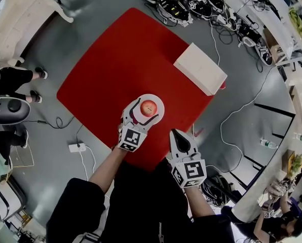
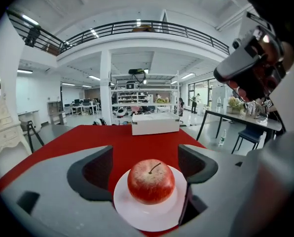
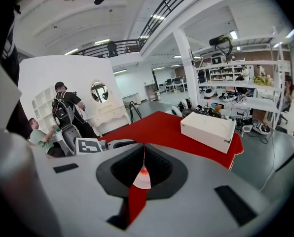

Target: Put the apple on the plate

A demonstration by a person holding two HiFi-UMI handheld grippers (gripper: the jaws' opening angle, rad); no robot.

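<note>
A red apple [image 1: 149, 107] sits upright on a small white plate [image 1: 158, 116] near the front edge of the red table [image 1: 120, 59]. My left gripper [image 1: 140, 114] is open just behind the plate. In the left gripper view the apple [image 2: 151, 180] and plate [image 2: 146, 217] lie between the wide-apart jaws, neither of which touches the apple. My right gripper [image 1: 178, 138] hovers to the right of the plate at the table's edge, shut with nothing in it. In the right gripper view only a thin slit between its jaws [image 3: 143, 157] shows a sliver of plate and table.
A white box [image 1: 200, 68] lies at the table's far right corner, also seen as the box [image 2: 155, 123] in the left gripper view. Cables and spare grippers [image 1: 176, 4] lie on the floor beyond. A power strip [image 1: 76, 147] lies on the floor at left, near a seated person [image 1: 11, 80].
</note>
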